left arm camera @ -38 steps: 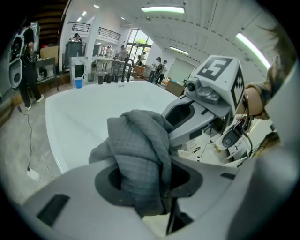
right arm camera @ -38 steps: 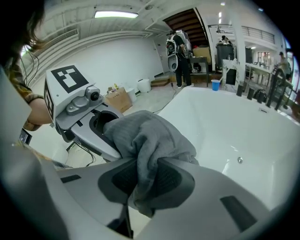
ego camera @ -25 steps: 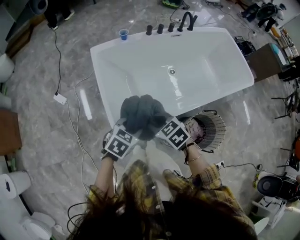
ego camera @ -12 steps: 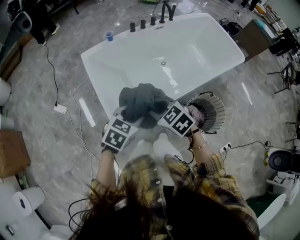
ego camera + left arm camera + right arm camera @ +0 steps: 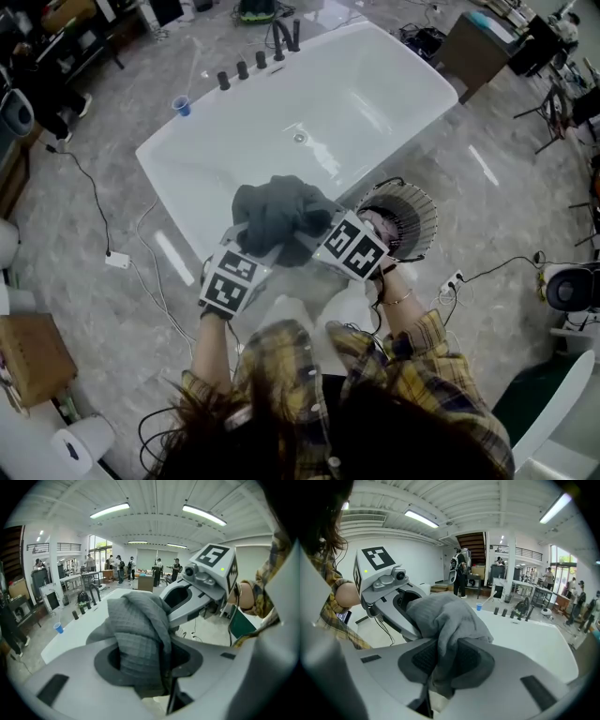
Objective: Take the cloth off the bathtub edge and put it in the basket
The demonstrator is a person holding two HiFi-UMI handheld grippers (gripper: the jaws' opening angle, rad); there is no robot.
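A dark grey quilted cloth (image 5: 279, 216) hangs bunched in the air above the near edge of the white bathtub (image 5: 178, 169). Both grippers hold it. My left gripper (image 5: 251, 246) is shut on the cloth's left part, which fills the jaws in the left gripper view (image 5: 136, 639). My right gripper (image 5: 319, 236) is shut on the right part, pinched between the black pads in the right gripper view (image 5: 443, 660). The round wire basket (image 5: 424, 217) stands on the floor just right of the right gripper, beside the tub.
A blue cup (image 5: 182, 105) and dark tap fittings (image 5: 242, 69) sit on the tub's far rim. Cables and a power strip (image 5: 117, 260) lie on the marble floor at left. A cardboard box (image 5: 37, 358) and toilet rolls are lower left. People stand far off.
The cloth and both grippers stay together while the head view has swung; the basket now lies closer to the right gripper. The grip on the cloth is unchanged.
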